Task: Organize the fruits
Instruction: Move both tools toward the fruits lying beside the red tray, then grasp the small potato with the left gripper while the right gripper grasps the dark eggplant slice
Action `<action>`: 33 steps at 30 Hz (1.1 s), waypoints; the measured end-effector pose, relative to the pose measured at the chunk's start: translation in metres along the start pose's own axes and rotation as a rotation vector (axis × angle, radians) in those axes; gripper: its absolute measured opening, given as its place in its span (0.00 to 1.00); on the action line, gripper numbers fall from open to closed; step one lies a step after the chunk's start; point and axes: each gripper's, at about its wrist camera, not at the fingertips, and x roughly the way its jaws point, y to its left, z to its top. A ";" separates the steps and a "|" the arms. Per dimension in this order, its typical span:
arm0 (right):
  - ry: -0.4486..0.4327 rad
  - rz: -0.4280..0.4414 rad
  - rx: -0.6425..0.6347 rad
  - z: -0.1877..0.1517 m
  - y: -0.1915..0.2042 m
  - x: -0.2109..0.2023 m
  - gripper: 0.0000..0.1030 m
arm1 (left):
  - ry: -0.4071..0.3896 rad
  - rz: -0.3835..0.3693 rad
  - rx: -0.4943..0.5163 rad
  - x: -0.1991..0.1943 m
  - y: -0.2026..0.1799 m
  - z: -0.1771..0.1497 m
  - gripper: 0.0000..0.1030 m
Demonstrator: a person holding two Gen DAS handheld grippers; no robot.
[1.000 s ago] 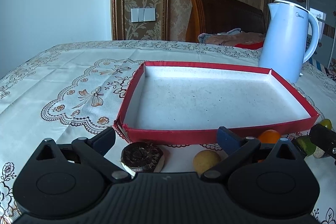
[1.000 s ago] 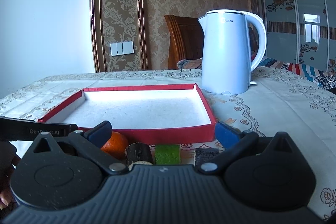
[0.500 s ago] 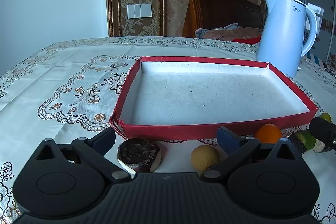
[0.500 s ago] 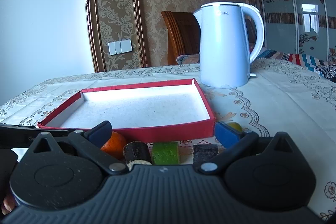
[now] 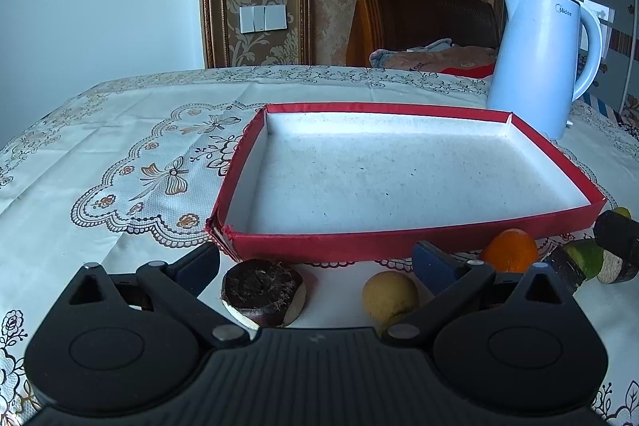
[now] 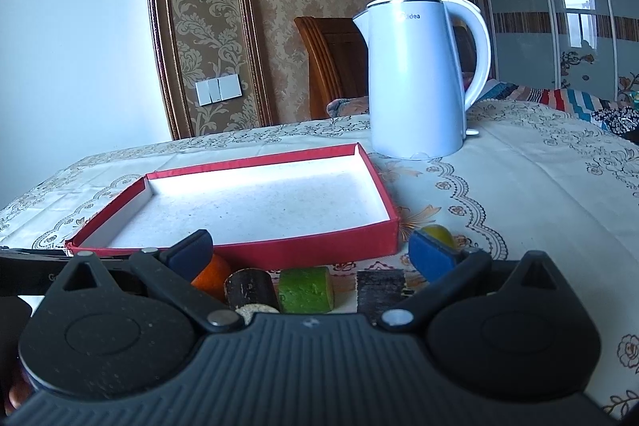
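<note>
An empty red tray [image 5: 399, 246] [image 6: 279, 252] lies on the patterned tablecloth. Along its near edge sit a dark purple fruit slice [image 5: 263, 290], a tan round fruit [image 5: 389, 296], an orange [image 5: 509, 250] [image 6: 213, 272], a dark cylinder [image 6: 249, 288], a green chunk [image 5: 585, 258] [image 6: 305, 290], a dark flat piece [image 6: 379, 290] and a small yellow-green fruit [image 6: 437, 234]. My left gripper [image 5: 315, 262] stands open over the purple slice and the tan fruit. My right gripper [image 6: 309, 250] is open above the cylinder and green chunk. Neither holds anything.
A pale blue kettle [image 5: 539, 62] [image 6: 419, 78] stands behind the tray's far right corner. A wooden chair [image 5: 419, 14] with cloth on it is behind the table. The right gripper's finger [image 5: 617, 236] shows at the left wrist view's right edge.
Both grippers have risen slightly and pulled back a little; the tray and fruits sit lower and farther in view. Nothing on the table has moved and both jaws remain apart.
</note>
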 end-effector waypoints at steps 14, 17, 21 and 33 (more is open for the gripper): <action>0.044 -0.009 0.085 0.001 -0.012 0.007 1.00 | -0.079 0.023 -0.142 -0.020 0.049 0.002 1.00; 0.040 -0.005 0.099 0.001 -0.014 0.006 1.00 | -0.064 -0.021 -0.133 -0.024 0.054 -0.001 1.00; 0.037 -0.003 0.103 0.000 -0.015 0.007 1.00 | -0.052 0.009 -0.056 -0.036 0.049 -0.010 1.00; -0.003 -0.004 0.138 0.000 -0.024 -0.002 1.00 | 0.016 0.008 0.040 -0.046 0.040 -0.029 0.99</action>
